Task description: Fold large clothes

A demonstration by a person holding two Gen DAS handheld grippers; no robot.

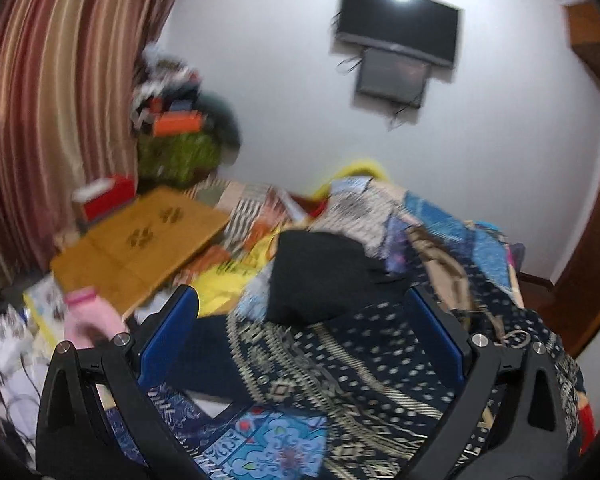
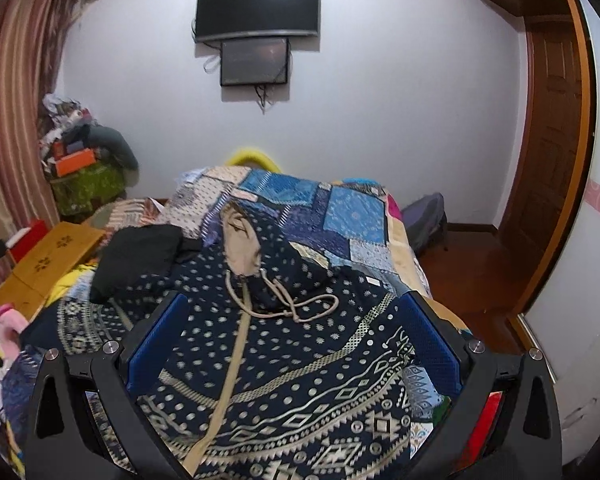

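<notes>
A navy hooded sweater with cream dots and geometric bands lies spread face-up across the bed, which is covered with a blue patchwork quilt. Its hood, lined in beige, points toward twelve o'clock, at the wall carrying the television, and a cream drawstring lies in loose loops just below the hood. A beige zipper strip runs down the front toward six o'clock.

The right hand-held gripper hangs above the chest of the sweater with its blue-padded fingers spread wide; I cannot tell whether they touch the cloth, and nothing is held between them. The left hand-held gripper is likewise spread wide, over the sweater's left portion, and grips nothing; its view is blurred.

At about ten o'clock from the sweater's chest a black garment lies bunched on the bed, touching the sweater's edge. Farther out the same way sits a low wooden folding table with paw-shaped cutouts, a red box just beyond it. A pink bottle-like object sits near the table's closer corner. A cluttered heap fills the room corner beside the striped curtain, and a wooden door stands at two o'clock.
</notes>
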